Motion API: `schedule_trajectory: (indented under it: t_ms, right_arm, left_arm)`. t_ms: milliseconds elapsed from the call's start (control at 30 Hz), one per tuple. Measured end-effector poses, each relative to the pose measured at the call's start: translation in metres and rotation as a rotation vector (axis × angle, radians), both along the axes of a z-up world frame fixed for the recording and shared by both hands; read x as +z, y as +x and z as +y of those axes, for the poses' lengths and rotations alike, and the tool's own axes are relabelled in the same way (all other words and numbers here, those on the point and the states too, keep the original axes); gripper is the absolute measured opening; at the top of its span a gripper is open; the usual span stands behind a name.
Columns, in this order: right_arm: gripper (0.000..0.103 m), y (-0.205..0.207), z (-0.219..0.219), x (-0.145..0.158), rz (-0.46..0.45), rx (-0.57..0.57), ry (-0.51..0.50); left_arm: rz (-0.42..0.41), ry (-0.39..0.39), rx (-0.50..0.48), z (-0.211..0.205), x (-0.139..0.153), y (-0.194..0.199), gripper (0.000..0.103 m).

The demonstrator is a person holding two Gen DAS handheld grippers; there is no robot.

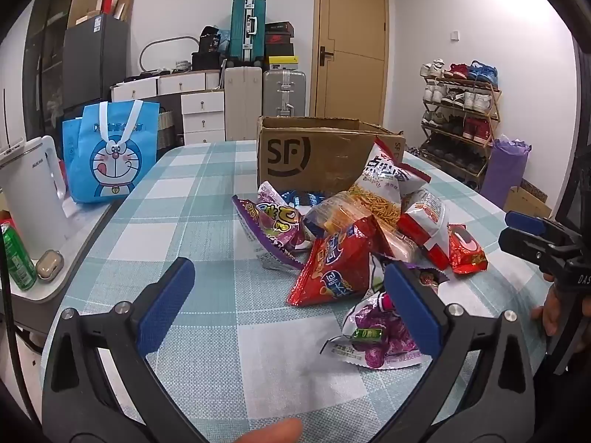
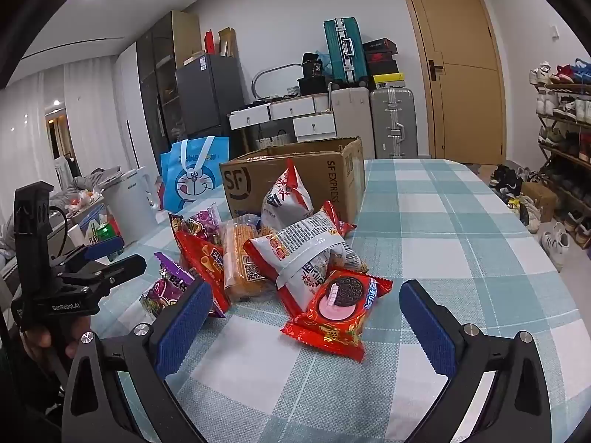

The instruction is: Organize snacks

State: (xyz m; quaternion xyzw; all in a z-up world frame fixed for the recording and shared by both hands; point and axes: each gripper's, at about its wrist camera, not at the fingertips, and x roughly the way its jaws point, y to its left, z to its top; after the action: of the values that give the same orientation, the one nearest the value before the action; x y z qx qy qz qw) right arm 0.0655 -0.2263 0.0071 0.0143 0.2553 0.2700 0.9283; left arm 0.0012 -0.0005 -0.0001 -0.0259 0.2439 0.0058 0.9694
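Several crinkled foil snack packets (image 2: 325, 313); corrugated box (image 2: 295, 170)

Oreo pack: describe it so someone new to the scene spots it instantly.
Start at the brown SF cardboard box on the checked tablecloth; the snack pile lies in front of it. At the pile's near edge lies the Oreo pack, flat. It is the only red wrapper showing a dark round sandwich cookie with pink cream.

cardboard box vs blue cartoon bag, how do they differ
The cardboard box is brown, rigid, printed SF, flaps open; the blue cartoon bag is soft, with white handles and a cat face. The box stands on the checked tablecloth behind the snack pile; the bag sits off to its left. Both stand upright.
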Motion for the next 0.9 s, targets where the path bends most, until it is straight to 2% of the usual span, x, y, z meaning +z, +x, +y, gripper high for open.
schedule_trajectory:
  t_ms: [233,367,433,900]
  right_arm:
    - [0.103,0.001,0.0,-0.001,0.012,-0.007,0.003]
    - [0.103,0.014,0.014,-0.001,0.015,-0.009,-0.003]
    - [0.103,0.0,-0.001,-0.001,-0.004,-0.002,-0.002]
    - [0.103,0.001,-0.001,-0.002,0.008,-0.007,-0.003]
  left_arm:
    - [0.0,0.01,-0.013,0.006,0.0,0.009,0.103]
    - [-0.02,0.032,0.001,-0.008,0.0,-0.003,0.103]
    - [-0.017,0.03,0.003,-0.009,0.001,-0.002,0.103]
    - [-0.012,0.027,0.002,-0.006,-0.003,-0.002,0.103]
